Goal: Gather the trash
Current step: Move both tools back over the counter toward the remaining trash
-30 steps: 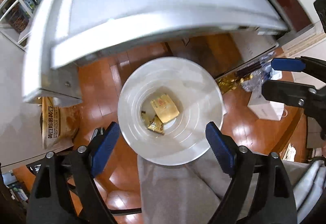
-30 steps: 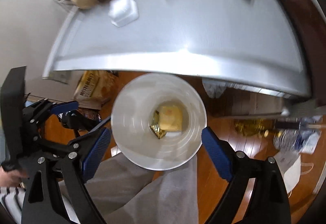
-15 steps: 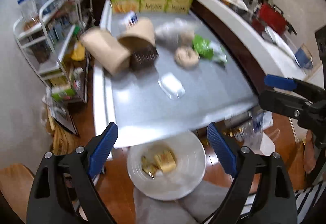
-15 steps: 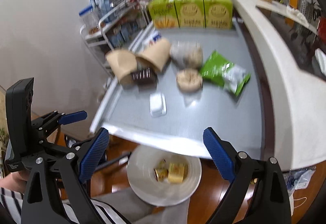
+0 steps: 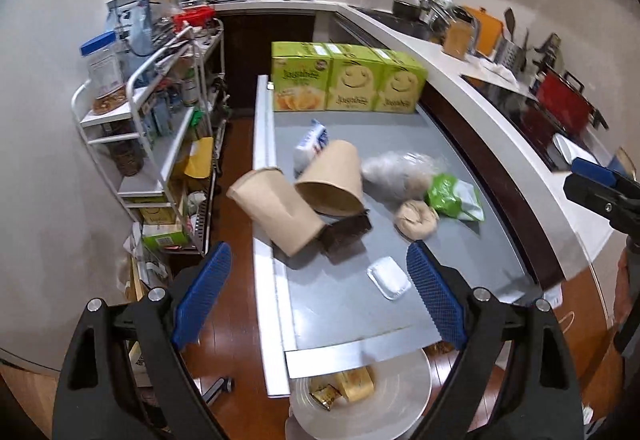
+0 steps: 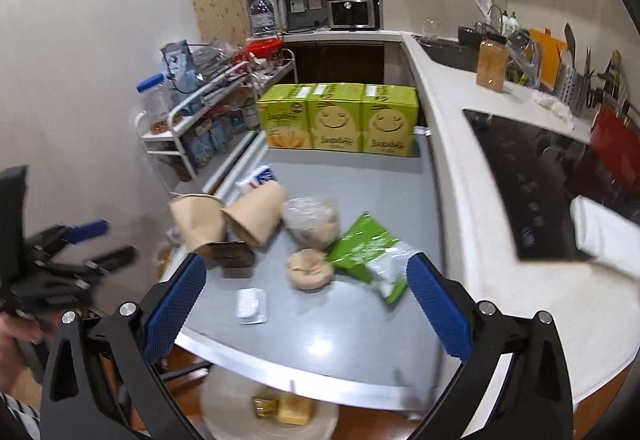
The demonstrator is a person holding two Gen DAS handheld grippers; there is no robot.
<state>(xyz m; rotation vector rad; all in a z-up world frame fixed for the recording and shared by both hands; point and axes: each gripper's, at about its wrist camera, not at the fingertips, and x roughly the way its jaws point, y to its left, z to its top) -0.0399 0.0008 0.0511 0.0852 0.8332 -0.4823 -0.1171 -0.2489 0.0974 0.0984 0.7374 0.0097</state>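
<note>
Both views now tabletop; grippers [image 5: 318,298] [image 6: 306,306] wide, empty

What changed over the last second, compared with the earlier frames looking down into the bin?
Both grippers, left gripper and right gripper, swung up from over the white bin to face the grey table. Nothing was taken hold of or let go; both stay open and empty. The yellow wrappers remain in the bin; paper cups, green bag and small white tray lie unmoved.
</note>
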